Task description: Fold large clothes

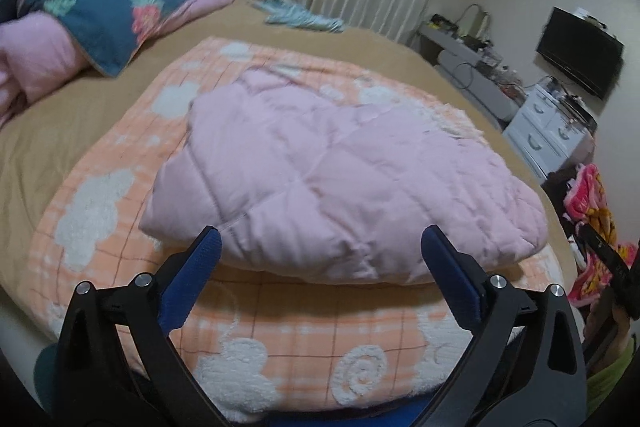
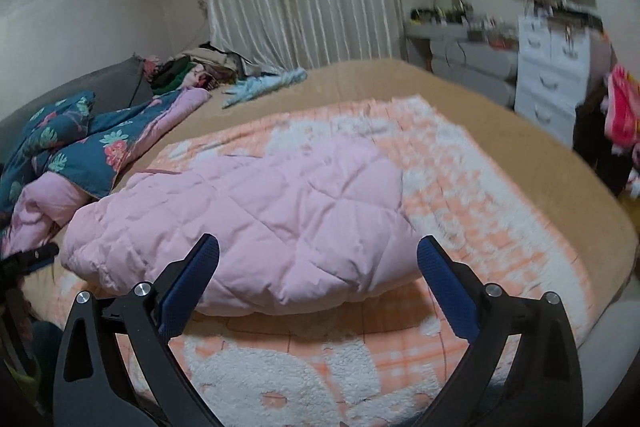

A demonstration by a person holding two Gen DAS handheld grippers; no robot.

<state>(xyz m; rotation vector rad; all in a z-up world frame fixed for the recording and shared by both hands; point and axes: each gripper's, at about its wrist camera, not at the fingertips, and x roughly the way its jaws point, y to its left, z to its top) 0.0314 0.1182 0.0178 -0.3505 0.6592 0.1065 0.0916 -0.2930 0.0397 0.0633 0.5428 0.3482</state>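
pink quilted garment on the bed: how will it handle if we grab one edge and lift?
The pink quilted garment looks puffy and soft, so it will probably droop and unfold. Its padding suggests it is light for its bulk. Resting on the fleecy orange blanket, it may drag rather than slide.

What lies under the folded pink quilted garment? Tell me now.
The pink quilted garment rests on an orange-and-white fleece blanket, which is spread over a tan bedcover. Whatever sits directly beneath the garment's middle is covered.
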